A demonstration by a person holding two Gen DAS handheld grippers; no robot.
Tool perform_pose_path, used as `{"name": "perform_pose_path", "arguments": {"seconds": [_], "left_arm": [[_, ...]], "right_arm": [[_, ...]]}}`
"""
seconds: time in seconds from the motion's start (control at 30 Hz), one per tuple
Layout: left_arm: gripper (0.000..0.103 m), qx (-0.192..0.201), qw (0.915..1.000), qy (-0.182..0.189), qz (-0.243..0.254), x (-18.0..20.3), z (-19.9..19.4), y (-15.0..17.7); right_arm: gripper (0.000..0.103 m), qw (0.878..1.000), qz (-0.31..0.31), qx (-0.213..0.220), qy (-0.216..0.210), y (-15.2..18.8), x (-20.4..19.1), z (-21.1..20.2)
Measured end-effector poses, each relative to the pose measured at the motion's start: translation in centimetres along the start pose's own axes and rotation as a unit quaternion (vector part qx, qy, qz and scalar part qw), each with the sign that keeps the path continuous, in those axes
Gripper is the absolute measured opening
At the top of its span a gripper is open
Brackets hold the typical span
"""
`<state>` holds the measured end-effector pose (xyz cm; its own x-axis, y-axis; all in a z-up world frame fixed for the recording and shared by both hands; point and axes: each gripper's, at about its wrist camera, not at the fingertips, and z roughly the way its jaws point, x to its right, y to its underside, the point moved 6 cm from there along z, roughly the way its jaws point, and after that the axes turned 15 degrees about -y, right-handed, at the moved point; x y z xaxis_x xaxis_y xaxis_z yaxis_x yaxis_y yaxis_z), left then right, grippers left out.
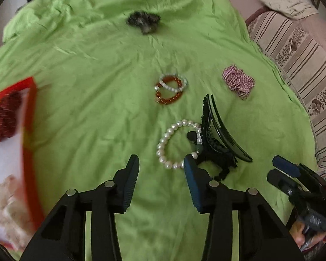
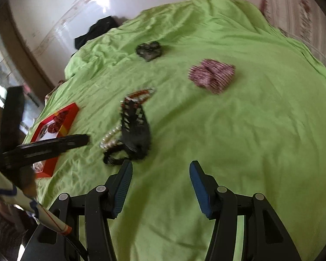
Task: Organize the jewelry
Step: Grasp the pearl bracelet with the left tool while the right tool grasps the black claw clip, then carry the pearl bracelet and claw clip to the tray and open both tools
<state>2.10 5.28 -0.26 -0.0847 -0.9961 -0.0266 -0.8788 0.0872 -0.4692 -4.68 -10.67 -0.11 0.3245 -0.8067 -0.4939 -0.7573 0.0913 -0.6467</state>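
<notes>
Grippers both hung over the green sheet [image 1: 87, 113] with jaws apart and nothing between the pads. Left gripper [image 1: 160, 174] stood part open; its right-hand pad was just beside the near edge of the pearl bracelet [image 1: 173, 143], but whether it touched could not be told. Right gripper [image 2: 160, 184] was open a little wider above bare sheet, with the black hair claw [image 2: 134, 130] just beyond its left finger.

In the left wrist view, the pearl bracelet lay flat on the sheet, its right side against or tucked under the black hair claw [image 1: 217, 134], which rested on its side. Farther on, an amber bead bracelet [image 1: 169, 97] and a smaller pearl bracelet [image 1: 173, 82] lay overlapped, apart from the first pair. To their right sat a pink-and-white striped scrunchie [image 1: 239, 82]. Farthest off, near the middle of the sheet, lay a dark scrunchie [image 1: 143, 21], blurred.

At the left edge stood a red-rimmed tray [image 1: 30, 113] on the sheet, holding a dark red scrunchie [image 1: 4, 119] and a cream one [image 1: 6, 206]. The tray was well apart from the loose pieces.
</notes>
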Motion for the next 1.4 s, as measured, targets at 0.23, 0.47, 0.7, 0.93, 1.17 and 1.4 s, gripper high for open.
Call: {"name": "perform_pose_path", "arguments": {"seconds": [0.23, 0.47, 0.7, 0.93, 1.17, 1.4], "left_arm": [[0.033, -0.024, 0.9993, 0.030, -0.001, 0.8, 3.4, -0.9], [0.032, -0.028, 0.9968, 0.072, -0.018, 0.5, 4.6, -2.0], [0.031, -0.015, 0.9972, 0.073, -0.004, 1.4, 5.2, -2.3], [0.009, -0.006, 0.9975, 0.069, -0.014, 0.9, 4.1, -2.5], [0.009, 0.041, 0.9969, 0.066, -0.005, 0.9, -1.1, -2.3], [0.009, 0.084, 0.9947, 0.056, -0.017, -0.7, -6.8, -1.5]], "right_arm": [[0.065, 0.999, -0.021, -0.015, -0.022, -1.2, -0.3, 2.0], [0.066, 0.997, -0.052, -0.039, -0.030, -1.6, -0.9, 5.0], [0.065, 0.997, -0.057, -0.053, -0.023, -2.2, -0.7, 7.7], [0.038, 0.998, -0.008, -0.038, -0.043, -2.7, 0.7, 6.8], [0.034, 0.999, 0.007, -0.009, -0.038, -3.1, 0.4, 3.7], [0.034, 0.991, 0.072, 0.035, -0.105, -4.0, 0.3, -0.5]]}}
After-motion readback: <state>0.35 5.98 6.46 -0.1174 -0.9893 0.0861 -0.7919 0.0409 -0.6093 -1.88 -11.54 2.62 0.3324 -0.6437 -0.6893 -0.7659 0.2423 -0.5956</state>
